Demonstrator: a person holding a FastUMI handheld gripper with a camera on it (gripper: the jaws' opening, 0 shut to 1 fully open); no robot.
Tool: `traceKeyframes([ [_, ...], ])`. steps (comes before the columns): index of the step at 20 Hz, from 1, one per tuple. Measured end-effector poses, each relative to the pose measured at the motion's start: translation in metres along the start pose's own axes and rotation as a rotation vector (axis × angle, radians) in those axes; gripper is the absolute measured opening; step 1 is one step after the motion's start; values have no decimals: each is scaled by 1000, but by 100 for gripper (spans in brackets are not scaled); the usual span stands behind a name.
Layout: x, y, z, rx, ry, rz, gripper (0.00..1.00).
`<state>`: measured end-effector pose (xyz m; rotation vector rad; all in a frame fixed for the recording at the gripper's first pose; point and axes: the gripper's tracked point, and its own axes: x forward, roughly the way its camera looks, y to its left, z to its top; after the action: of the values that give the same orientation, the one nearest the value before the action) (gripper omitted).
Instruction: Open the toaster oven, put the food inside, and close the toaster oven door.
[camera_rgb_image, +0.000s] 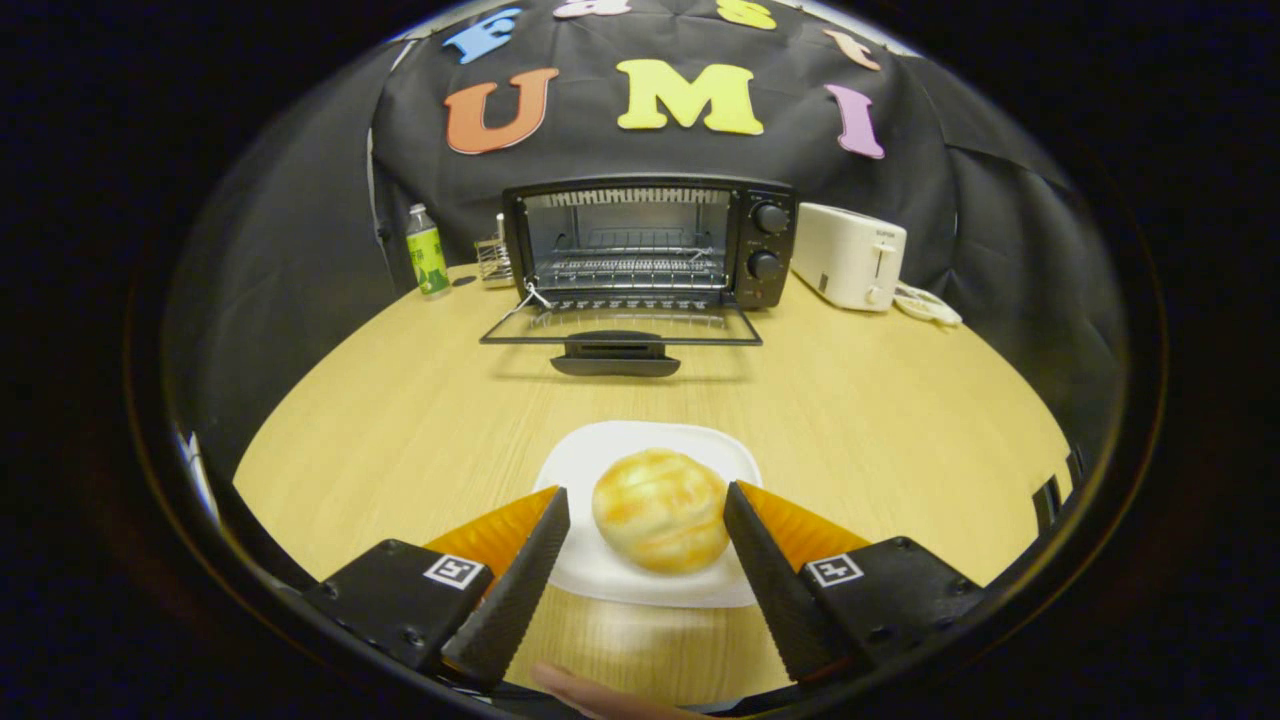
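A round golden bun (660, 510) lies on a white plate (640, 445) on the wooden table. My gripper (647, 497) is open, with one finger on each side of the bun; the right finger sits close to the bun's side, the left stands a little apart from it. Beyond the plate, at the back of the table, the black toaster oven (650, 242) stands with its glass door (620, 330) folded down flat and its wire rack showing inside.
A white toaster (848, 256) with a coiled cord stands right of the oven. A green bottle (427, 250) and a small wire holder (490, 260) are to its left. A fingertip (590, 695) shows below the fingers. Bare tabletop (850, 400) lies between plate and oven.
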<state>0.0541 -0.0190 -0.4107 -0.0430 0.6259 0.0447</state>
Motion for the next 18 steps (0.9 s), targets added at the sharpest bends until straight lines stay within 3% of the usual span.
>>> traceKeyframes([
  [6, 6, -3, -23, 34, 67, 10, 100],
  [10, 13, -4, -19, 71, 42, 32, 100],
  [11, 13, -6, -19, 79, 39, 33, 88],
  [13, 9, -6, -14, 97, 27, 37, 79],
  [18, -11, 6, 21, 211, -25, 124, 74],
])
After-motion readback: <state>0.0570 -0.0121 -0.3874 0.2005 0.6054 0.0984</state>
